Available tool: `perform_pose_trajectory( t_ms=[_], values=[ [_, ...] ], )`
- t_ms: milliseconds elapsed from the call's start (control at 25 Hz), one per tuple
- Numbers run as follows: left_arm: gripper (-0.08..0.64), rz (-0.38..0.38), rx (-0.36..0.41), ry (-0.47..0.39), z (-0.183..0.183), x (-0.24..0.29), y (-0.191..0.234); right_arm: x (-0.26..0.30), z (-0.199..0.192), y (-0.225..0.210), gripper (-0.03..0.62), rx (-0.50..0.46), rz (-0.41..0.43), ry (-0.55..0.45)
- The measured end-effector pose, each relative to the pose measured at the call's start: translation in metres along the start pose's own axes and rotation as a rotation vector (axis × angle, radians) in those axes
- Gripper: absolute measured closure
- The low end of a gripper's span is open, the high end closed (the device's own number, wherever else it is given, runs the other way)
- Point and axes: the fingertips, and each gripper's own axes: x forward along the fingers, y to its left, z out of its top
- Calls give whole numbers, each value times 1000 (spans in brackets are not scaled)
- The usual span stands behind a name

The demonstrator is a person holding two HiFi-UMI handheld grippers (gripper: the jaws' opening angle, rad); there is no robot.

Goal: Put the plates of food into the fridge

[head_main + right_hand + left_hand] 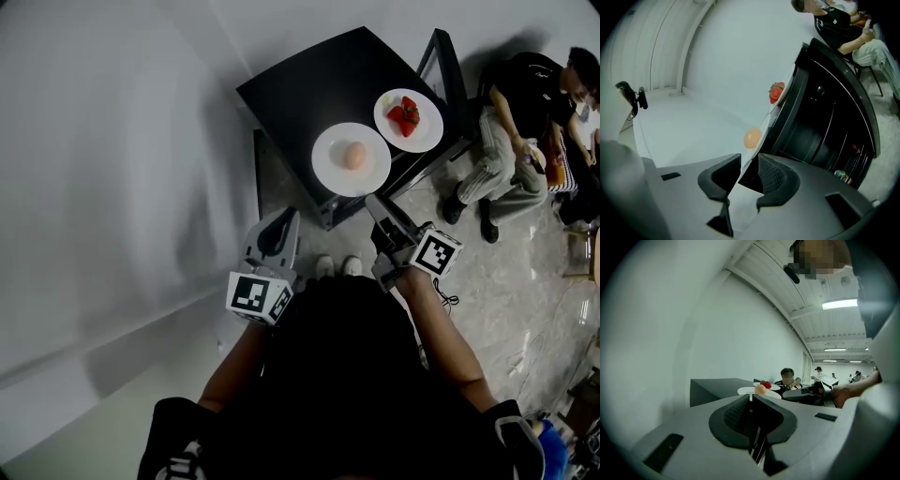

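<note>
My right gripper [375,202] is pinching the near rim of the egg plate [328,155]. In the right gripper view [749,161] the white rim [743,206] runs straight between the two jaws and both pads bear on it. I cannot tell whether the plate rests on the fridge [300,89] or is just off it.

That plate is at the front edge of the fridge's black top, on the side closest to me. The egg [354,156] lies about at its middle, and I also see it just past the jaw tips in the right gripper view [752,138].

The second plate [429,133] is beside the first, toward the right corner of the top, and the two are close but not touching. It carries the strawberries [405,114], which show red beyond the egg in the right gripper view [776,92].

My left gripper [277,223] hangs to the left of the fridge, apart from both plates. In its own view [751,397] the jaws are pressed together with nothing between them. Past their tips I see the egg [761,389] and the strawberries [765,384] on the fridge top.

The fridge's dark front [825,126] faces right in the right gripper view, with something small and green low behind it.

A person [516,141] sits to the right of the fridge.
</note>
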Motion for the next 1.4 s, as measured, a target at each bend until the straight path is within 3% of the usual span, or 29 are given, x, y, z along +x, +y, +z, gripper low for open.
perform_pose_trajectory(
  t_ms=[600,760,960,1400],
  values=[
    [525,4,-5,13,-4,11,-3,17,12,-12,485,132,21,-27],
    [525,9,-3,16,-5,12,-2,17,11,-16,523,195,26,-29],
    [525,9,-1,15,-5,13,-5,11,11,-16,537,282,54,-44],
    [525,0,2,11,-1,13,-22,-21,7,-4,545,357,96,-23]
  ],
)
